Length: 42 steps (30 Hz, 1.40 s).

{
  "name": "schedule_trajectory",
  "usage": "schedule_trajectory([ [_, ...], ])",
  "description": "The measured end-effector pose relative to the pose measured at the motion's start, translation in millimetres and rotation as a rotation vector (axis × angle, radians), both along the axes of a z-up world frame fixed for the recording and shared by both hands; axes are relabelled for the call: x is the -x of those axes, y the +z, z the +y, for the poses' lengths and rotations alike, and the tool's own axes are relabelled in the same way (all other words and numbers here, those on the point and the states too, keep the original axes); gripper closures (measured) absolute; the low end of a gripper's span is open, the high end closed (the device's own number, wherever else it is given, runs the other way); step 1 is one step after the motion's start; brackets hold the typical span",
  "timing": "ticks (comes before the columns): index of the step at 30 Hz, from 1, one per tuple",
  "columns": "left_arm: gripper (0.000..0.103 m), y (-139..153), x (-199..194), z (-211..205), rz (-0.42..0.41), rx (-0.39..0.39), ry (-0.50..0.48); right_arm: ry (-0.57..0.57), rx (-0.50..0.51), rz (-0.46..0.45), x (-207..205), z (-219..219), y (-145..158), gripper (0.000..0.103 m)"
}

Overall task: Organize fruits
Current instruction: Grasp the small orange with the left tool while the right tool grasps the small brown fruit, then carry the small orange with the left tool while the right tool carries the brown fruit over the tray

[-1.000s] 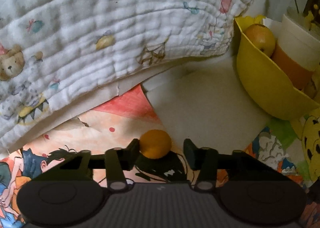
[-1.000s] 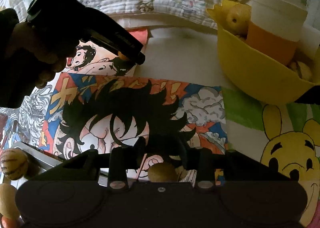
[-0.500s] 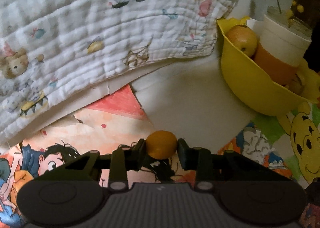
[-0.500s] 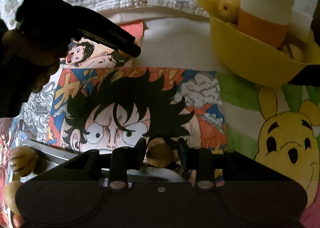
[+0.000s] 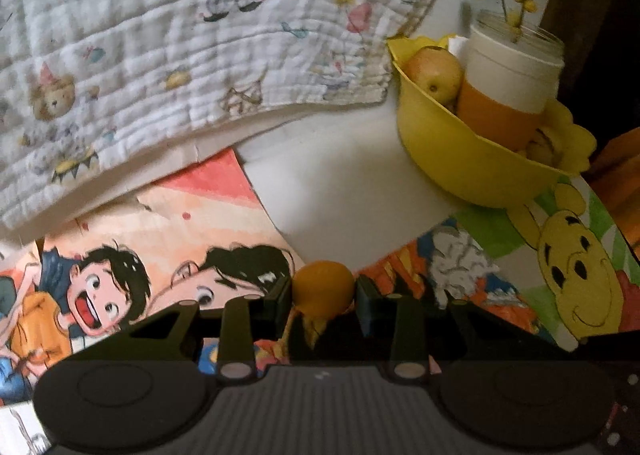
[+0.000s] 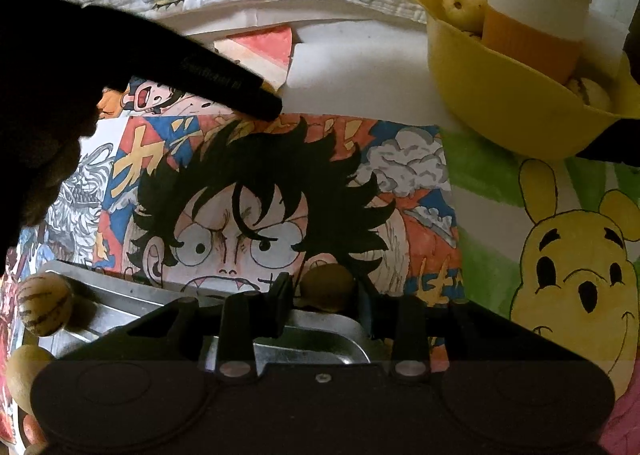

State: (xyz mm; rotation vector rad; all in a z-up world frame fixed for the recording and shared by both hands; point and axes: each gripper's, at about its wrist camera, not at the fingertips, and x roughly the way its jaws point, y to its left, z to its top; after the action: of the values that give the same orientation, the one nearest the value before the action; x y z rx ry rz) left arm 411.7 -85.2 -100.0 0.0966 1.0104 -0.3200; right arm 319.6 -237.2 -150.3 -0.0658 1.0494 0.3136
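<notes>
Left gripper (image 5: pixel 323 297): jaws pinching a small round orange fruit (image 5: pixel 323 287), which sits between the two black pads, lifted above the cartoon-printed paper sheets (image 5: pixel 168 255) that cover the surface.

Right gripper (image 6: pixel 325 297): jaws pinching a small round tan-brown fruit (image 6: pixel 326 285), held over the far rim of a shallow silver metal tray (image 6: pixel 120 295).

Yellow plastic bowl (image 5: pixel 452 151): stands on the surface at upper right in both views. Contents: one yellow-red apple (image 5: pixel 434 73) against the far rim, a white cup with an orange sleeve (image 5: pixel 508 95) upright in the middle, and pale round fruits partly hidden behind the cup.

Loose fruit, right wrist view: one pale round fruit with dark stripes (image 6: pixel 44 303) at the tray's left edge; a plain pale one (image 6: pixel 26 375) just below it.

White quilted blanket with a teddy-bear print (image 5: pixel 180 35): draped along the far side of the surface, overlapping the paper sheets.

Person's hand (image 6: pixel 44 135): dark, at left in the right wrist view, carrying the left gripper.
</notes>
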Motion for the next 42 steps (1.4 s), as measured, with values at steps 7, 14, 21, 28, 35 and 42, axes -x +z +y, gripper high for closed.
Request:
schedule_trajectory([
  [7,0.066,0.1,18.6,0.2,0.025,0.007,0.012,0.014,0.009,-0.013,0.2,0.5,0.6,0.067],
  [14,0.066,0.1,29.0,1.4,0.037,0.006,0.033,0.034,0.003,-0.029,1.7,-1.0,0.8,0.072],
  [21,0.066,4.2,39.0,1.2,0.042,0.012,0.058,0.056,-0.008,-0.053,8.4,-4.3,8.3,0.072],
  [28,0.066,9.8,57.3,-5.0,0.047,0.031,0.084,0.092,-0.016,-0.081,22.7,-11.8,20.2,0.072],
  [35,0.066,15.3,83.8,-12.4,0.053,0.047,0.118,0.139,-0.011,-0.104,46.5,-23.4,29.4,0.072],
  [42,0.066,18.8,113.3,-20.5,0.067,0.052,0.139,0.207,0.005,-0.100,74.6,-33.8,28.7,0.072],
])
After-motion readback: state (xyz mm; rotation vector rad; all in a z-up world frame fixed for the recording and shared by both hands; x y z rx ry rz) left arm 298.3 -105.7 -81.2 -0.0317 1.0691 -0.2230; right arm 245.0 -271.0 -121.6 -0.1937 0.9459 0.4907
